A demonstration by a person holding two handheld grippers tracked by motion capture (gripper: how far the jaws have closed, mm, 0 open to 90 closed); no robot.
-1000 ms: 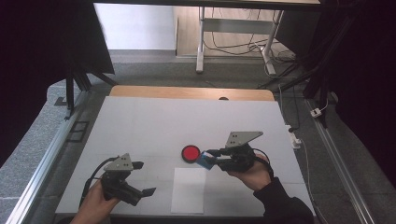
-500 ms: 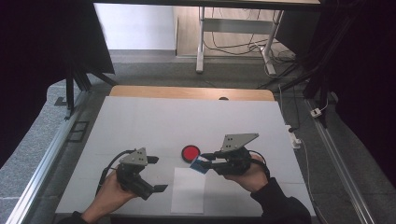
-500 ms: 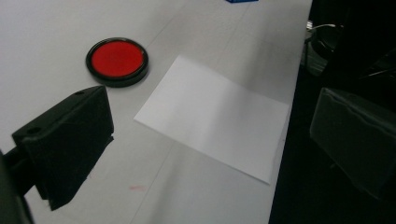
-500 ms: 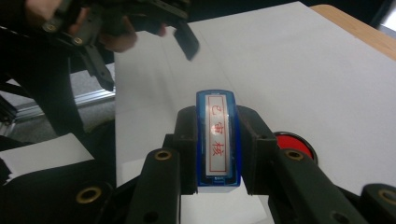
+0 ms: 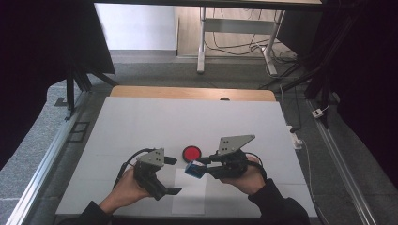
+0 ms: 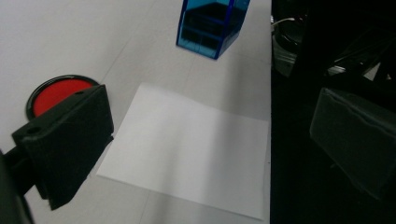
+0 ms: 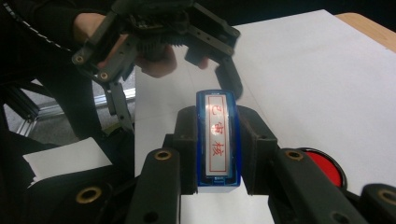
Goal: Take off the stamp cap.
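The blue stamp [image 5: 193,169] is clenched in the right gripper [image 5: 199,166] just above the paper sheet's [image 5: 190,194] far edge, the released left gripper [image 5: 172,175] lying beside it.

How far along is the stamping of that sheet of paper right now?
Done: the right gripper is shut on the blue stamp, lifted near the red ink pad. In hand: the stamp hangs at the sheet of paper's far edge, and the left gripper is open beside the sheet. Left: the sheet looks blank, so pressing the stamp down remains.
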